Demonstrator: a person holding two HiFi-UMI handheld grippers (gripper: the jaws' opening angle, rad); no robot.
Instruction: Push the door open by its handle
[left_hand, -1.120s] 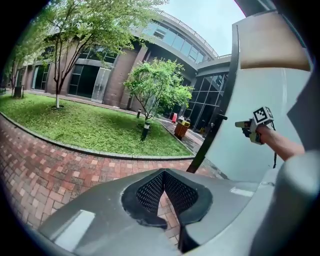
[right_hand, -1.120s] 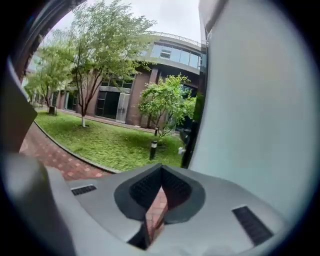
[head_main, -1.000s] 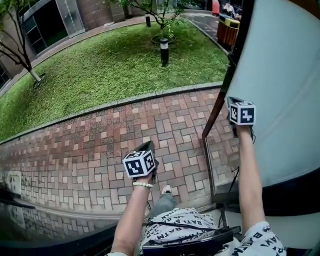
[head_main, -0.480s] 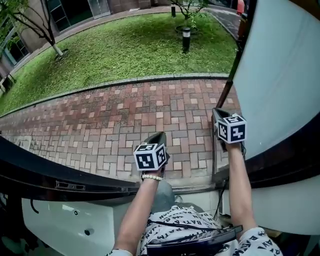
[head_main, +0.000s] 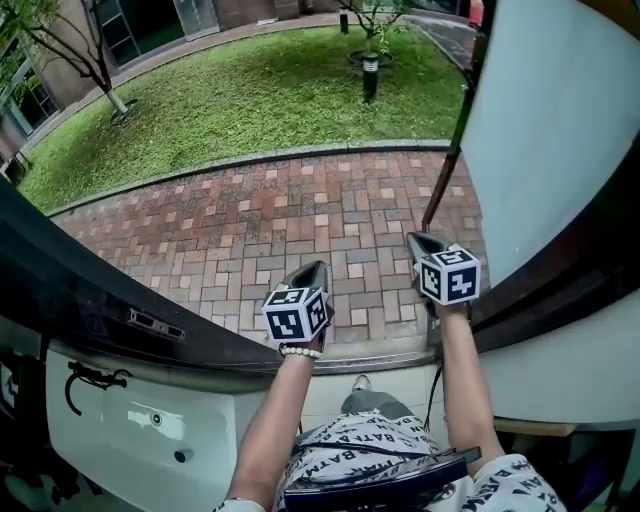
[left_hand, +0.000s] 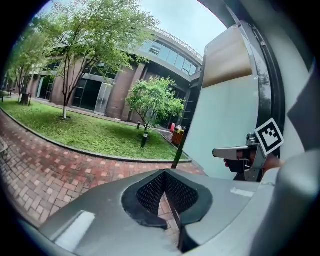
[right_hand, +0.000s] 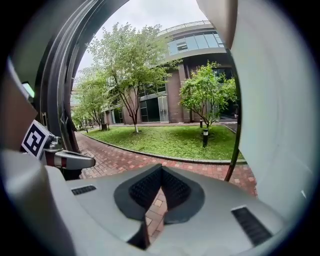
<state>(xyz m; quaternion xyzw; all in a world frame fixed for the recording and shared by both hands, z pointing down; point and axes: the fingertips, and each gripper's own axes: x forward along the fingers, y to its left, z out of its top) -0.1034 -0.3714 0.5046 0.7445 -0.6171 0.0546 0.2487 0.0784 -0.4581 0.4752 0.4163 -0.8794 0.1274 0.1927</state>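
Observation:
The frosted door leaf (head_main: 560, 130) stands swung outward on the right, its dark edge (head_main: 450, 150) running down to the brick paving. No handle on it shows clearly. My right gripper (head_main: 420, 241) hangs shut and empty in the doorway, just left of that leaf and apart from it. My left gripper (head_main: 314, 268) is level with it at the centre, also shut on nothing. In the left gripper view my left gripper (left_hand: 164, 172) has its tips together, with the door leaf (left_hand: 225, 125) to its right. In the right gripper view my right gripper (right_hand: 160, 168) is shut over paving.
A second door leaf with a dark band (head_main: 80, 290) and a lock plate (head_main: 155, 323) fills the lower left. The threshold (head_main: 340, 360) lies under my wrists. Beyond it are brick paving (head_main: 300, 210), a lawn (head_main: 250, 100) and a bollard lamp (head_main: 370, 75).
My right gripper has come away from the door's face, lower and leftward. The left gripper has drawn back slightly. The left leaf's dark band has come into the head view.

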